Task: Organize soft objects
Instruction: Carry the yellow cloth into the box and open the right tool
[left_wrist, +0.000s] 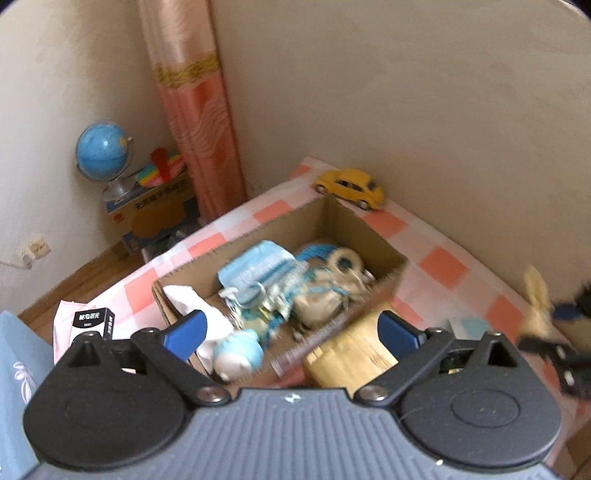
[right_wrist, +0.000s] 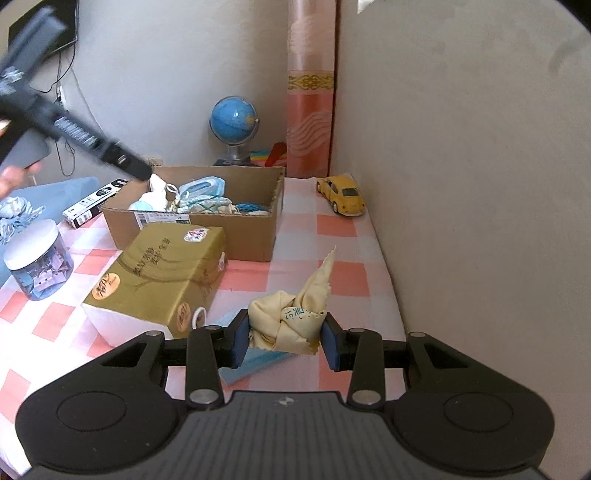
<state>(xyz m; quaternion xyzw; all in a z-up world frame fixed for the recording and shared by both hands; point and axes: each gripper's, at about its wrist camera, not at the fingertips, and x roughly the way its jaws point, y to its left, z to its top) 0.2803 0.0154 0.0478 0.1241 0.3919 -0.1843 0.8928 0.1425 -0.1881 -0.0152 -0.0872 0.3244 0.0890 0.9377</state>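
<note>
Inside the open brown cardboard box (left_wrist: 373, 236) blue-and-cream soft toys (left_wrist: 280, 284) are lying under the wide-open left gripper (left_wrist: 291, 332), while the right gripper (right_wrist: 284, 341) is clamping a crumpled, pale-yellow cloth (right_wrist: 291, 317).

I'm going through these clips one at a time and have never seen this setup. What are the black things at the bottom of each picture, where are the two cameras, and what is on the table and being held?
No robot here: a person holds a two-finger gripper in each hand, and a fisheye camera on each looks forward along its fingers. The black shapes at the bottom are those grippers.

The left wrist view looks down over the open left gripper, which holds nothing, above a cardboard box of soft blue and cream things.

In the right wrist view, the right gripper is shut on a crumpled cream cloth. Ahead, on the pink checked tablecloth, stand the same box, a gold tissue pack, a clear jar with a white lid and a yellow toy car. The blurred dark shape at upper left is the other gripper.
</note>
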